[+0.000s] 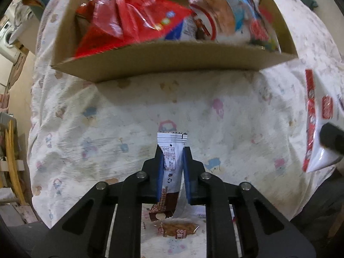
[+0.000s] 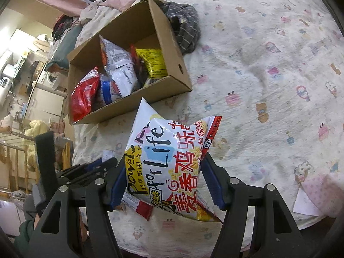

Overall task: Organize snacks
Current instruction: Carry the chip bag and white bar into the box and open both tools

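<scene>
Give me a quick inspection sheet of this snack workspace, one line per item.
Surface: printed bedsheet.
Job's things: cardboard box holding snack bags; small packet; big chip bag; wrapped pastry on sheet.
Clutter: striped garment behind box; pink paper.
Grippers: left gripper shut on small packet; right gripper shut on big chip bag.
Cables: nothing seen.
Surroundings: laundry pile, wooden rack at left.

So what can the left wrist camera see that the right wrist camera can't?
Only the left wrist view shows the small white snack bar pinched in the left gripper and a clear-wrapped cake below it. Only the right wrist view shows the striped grey cloth behind the box and the yellow packet inside. Both show the cardboard box, the red bag and the big white chip bag held by the right gripper.
</scene>
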`<state>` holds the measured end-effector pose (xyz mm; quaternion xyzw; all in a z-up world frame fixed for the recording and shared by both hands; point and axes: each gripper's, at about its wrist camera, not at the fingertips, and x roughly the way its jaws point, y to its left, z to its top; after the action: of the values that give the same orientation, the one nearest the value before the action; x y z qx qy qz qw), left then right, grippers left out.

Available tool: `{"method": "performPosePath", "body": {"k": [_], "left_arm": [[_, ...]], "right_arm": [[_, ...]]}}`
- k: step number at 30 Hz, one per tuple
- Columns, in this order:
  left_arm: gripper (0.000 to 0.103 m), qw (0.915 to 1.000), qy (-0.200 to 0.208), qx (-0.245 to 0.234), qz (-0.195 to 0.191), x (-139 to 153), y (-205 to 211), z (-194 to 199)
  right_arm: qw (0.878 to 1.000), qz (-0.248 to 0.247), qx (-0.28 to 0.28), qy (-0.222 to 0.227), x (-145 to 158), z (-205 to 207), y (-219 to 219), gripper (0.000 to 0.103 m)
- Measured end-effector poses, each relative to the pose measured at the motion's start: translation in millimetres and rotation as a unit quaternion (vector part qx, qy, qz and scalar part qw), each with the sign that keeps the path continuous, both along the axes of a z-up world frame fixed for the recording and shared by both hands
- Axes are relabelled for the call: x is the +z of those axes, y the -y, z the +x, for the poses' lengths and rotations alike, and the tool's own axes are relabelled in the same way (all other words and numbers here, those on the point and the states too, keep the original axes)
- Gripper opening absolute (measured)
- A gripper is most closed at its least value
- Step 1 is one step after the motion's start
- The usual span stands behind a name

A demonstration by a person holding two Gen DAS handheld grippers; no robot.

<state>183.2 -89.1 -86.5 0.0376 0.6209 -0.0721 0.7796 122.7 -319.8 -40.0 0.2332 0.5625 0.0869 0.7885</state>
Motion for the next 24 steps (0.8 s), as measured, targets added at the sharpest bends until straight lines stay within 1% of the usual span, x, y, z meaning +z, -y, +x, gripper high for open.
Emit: {"method": "performPosePath", "body": {"k": [3,4,5,8,10,12,13,15,18,22,24], "left_arm": [[0.013,0.9997,0.014,0.018,-0.005,6.7,-9.0,-0.5],[0.013,0.9993,0.030,0.024,-0.001,13.1,-13.4,-1.0],[0.013,0.9980,0.055,0.032,0.003,23.6,-16.7,-1.5],[0.013,0.9908,0.126,0.049,0.005,57.8,-29.0,-5.1],[0.013,0.9867,0.150,0.063,0.005,70.5,-40.2,-5.9],[0.013,0.9854,0.155,0.072,0.003,76.0,-48.2,-7.0],[0.013,0.9854,0.153,0.074,0.006,76.8,-51.4,-11.2],[0.013,0.9862,0.147,0.075,0.010,75.8,-62.0,-7.2],[0.013,0.9864,0.145,0.076,0.014,75.3,-73.4,-18.9],[0.013,0.9821,0.165,0.091,0.009,83.2,-93.2,-33.1],[0.013,0.9806,0.173,0.093,0.005,93.5,-100.2,-34.2]], "right_arm": [[1.000,-0.005,0.006,0.002,0.6,1.2,-5.0,0.067],[1.000,-0.003,0.004,0.001,0.4,1.5,-5.7,0.067],[1.000,-0.001,0.003,0.000,0.5,1.9,-6.6,0.067],[1.000,0.007,0.005,0.004,2.5,5.2,-12.1,0.067],[1.000,0.004,0.013,0.010,4.6,7.1,-19.1,0.067],[1.000,0.001,0.022,0.014,5.9,8.4,-26.0,0.067],[1.000,0.000,0.025,0.014,6.0,8.8,-28.7,0.067],[0.999,-0.002,0.032,0.017,6.8,10.0,-34.9,0.067],[0.999,-0.005,0.039,0.025,10.7,11.7,-43.4,0.067],[0.998,-0.002,0.048,0.043,19.9,9.7,-51.3,0.067],[0.996,-0.008,0.053,0.064,32.7,6.9,-54.4,0.067]]}}
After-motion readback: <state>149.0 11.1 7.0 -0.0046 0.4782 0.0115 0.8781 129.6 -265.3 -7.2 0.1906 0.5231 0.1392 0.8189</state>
